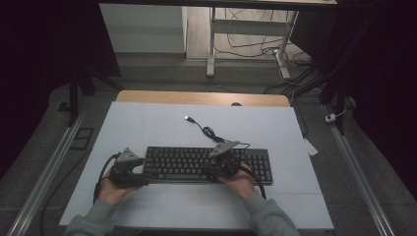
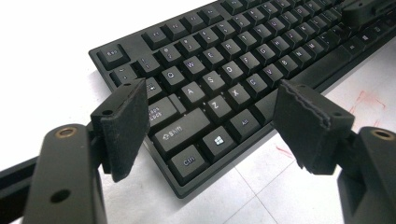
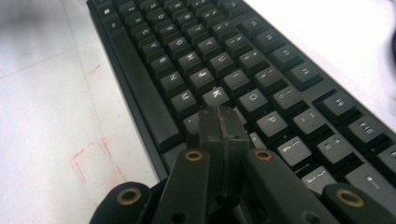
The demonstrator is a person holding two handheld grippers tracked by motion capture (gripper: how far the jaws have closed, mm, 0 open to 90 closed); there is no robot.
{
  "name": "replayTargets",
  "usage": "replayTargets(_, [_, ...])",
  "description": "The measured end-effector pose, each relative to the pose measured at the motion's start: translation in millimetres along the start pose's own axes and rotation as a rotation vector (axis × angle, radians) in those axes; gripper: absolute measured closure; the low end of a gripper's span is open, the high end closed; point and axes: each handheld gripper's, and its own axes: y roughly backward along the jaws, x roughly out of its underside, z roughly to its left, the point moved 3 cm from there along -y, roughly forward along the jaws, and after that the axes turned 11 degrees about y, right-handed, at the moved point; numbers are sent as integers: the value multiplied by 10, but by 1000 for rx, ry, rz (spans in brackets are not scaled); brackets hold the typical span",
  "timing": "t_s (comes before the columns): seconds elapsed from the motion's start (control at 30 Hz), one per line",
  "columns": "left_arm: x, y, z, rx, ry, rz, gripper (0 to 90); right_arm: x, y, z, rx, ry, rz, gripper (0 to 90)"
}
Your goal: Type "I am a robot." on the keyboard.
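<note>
A black keyboard (image 1: 182,162) lies across the white mat, its cable running back to a USB plug (image 1: 189,118). My left gripper (image 1: 143,172) is at the keyboard's left end. In the left gripper view it (image 2: 215,107) stands open, its pads either side of the Shift, Ctrl and Windows corner of the keyboard (image 2: 224,56), with nothing between them. My right gripper (image 1: 214,167) is over the keys right of the middle. Its jaws (image 3: 219,116) are shut with the pads pressed together, tip low over the keys just below K on the keyboard (image 3: 196,51). Whether it touches a key I cannot tell.
The white mat (image 1: 147,128) covers a wooden table (image 1: 196,97). Faint red marks (image 3: 88,158) are drawn on the mat in front of the keyboard. The right gripper (image 2: 364,11) shows far off in the left gripper view. Desk legs and cables stand on the floor beyond.
</note>
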Motion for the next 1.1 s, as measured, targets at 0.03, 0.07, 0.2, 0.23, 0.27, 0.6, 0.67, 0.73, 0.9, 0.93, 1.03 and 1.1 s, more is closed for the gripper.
replayTargets(0.03, [-1,0,0,0,1,0,268,6,-5,8,-1,3,2,900])
replayTargets(0.07, [-1,-1,1,0,2,0,267,12,-12,10,2,11,3,900])
replayTargets(0.2, [1,-5,0,0,1,4,263,12,-27,16,5,16,9,900])
replayTargets(0.23, [1,-6,-2,0,0,4,263,13,-32,16,6,18,10,900])
replayTargets(0.27, [1,-7,-3,0,-1,5,263,15,-40,17,8,19,12,900])
replayTargets(0.6, [7,-13,-11,0,-4,10,262,40,-74,36,25,27,17,900])
replayTargets(0.67, [6,-11,-10,0,-3,8,262,29,-46,36,35,36,-2,900])
replayTargets(0.73, [5,-7,-6,0,-2,6,262,12,3,20,32,22,-43,900])
replayTargets(0.9, [13,-19,-2,-3,2,10,262,41,187,-46,63,-5,-99,900])
replayTargets(0.93, [13,-16,-5,-2,1,9,261,64,221,-57,72,-12,-102,900])
replayTargets(1.03, [10,-8,-12,-2,-3,6,262,151,308,-95,102,-28,-110,791])
replayTargets(1.1, [11,-9,-9,-2,-3,7,262,209,360,-123,122,-48,-119,702])
